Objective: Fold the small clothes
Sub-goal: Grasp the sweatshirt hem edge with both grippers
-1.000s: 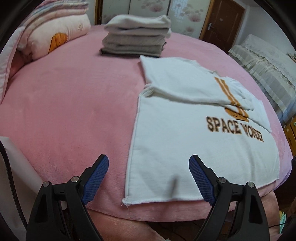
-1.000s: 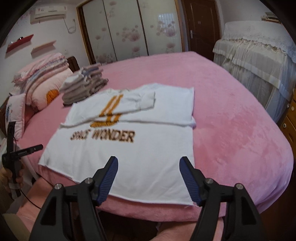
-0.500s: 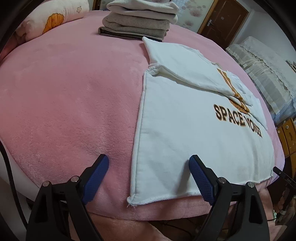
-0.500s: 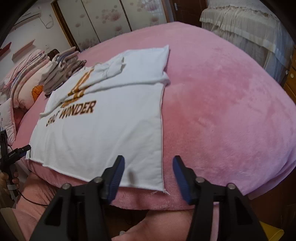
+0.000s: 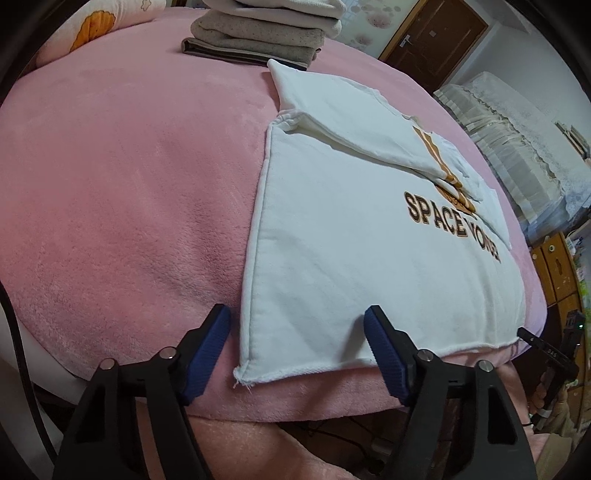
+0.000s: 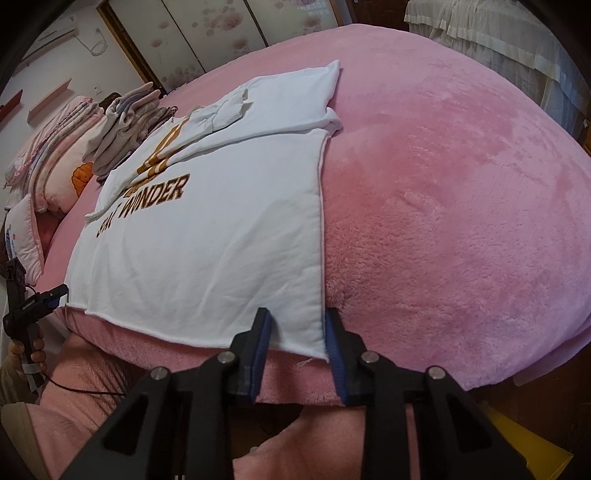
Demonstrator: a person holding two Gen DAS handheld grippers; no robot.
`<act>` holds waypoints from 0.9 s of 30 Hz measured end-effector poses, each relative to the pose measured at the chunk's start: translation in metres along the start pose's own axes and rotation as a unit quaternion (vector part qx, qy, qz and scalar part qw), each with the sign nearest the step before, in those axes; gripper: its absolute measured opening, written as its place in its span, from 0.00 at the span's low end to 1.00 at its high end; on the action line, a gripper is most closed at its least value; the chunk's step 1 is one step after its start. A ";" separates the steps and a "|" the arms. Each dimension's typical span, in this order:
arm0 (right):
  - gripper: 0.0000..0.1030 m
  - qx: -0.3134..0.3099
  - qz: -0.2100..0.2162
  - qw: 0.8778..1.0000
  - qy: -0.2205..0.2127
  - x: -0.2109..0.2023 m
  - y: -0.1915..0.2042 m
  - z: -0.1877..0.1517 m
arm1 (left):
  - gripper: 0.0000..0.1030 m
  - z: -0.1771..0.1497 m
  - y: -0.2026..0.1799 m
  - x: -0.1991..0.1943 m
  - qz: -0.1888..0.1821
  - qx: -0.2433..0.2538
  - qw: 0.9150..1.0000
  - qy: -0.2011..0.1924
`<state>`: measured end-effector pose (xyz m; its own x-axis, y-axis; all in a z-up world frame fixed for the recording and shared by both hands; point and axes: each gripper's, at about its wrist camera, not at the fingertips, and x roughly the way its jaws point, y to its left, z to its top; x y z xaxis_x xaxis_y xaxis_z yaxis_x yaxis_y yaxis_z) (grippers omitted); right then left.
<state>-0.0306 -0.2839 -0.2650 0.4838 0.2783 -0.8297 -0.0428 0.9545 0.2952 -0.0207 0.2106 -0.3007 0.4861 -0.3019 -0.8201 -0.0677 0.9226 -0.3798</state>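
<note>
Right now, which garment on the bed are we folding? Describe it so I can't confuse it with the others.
On the pink bed, look at the near edge, in front of the stack of folded grey and cream clothes. The white shirt lies flat there, sleeves folded in. Alone among them it is spread out and printed with dark "SPACE WONDER" lettering.

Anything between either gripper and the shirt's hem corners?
Nothing visible. The shirt lies flat; the left gripper straddles its near-left corner, and the right gripper, jaws just closing, has the near-right corner between its pads.

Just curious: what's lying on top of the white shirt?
Its own two sleeves are folded across the white shirt, partly covering the orange print. Whatever print lies beneath them is hidden.
</note>
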 end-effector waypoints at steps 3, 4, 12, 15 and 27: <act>0.22 -0.001 0.007 1.000 0.003 0.001 0.000 -0.001 | 0.60 -0.001 0.002 0.000 -0.016 -0.007 1.000 0.007; 0.22 -0.001 0.008 1.000 0.004 0.001 0.001 -0.001 | 0.60 -0.001 0.004 0.000 -0.020 -0.010 1.000 0.008; 0.22 0.008 0.000 1.000 0.011 0.003 -0.003 -0.002 | 0.60 -0.001 0.008 0.007 -0.016 -0.011 1.000 0.017; 0.23 0.011 0.010 1.000 0.017 0.006 -0.005 -0.003 | 0.60 0.000 0.007 0.008 -0.018 -0.011 1.000 0.022; 0.05 0.004 0.053 0.999 -0.006 -0.025 -0.004 0.006 | 0.03 0.008 0.003 -0.016 -0.039 -0.043 0.998 0.019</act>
<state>-0.0376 -0.2952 -0.2426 0.4874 0.3759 -0.7881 -0.0876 0.9191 0.3842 -0.0212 0.2200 -0.2854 0.4592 -0.3831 -0.8015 -0.1062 0.8721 -0.4777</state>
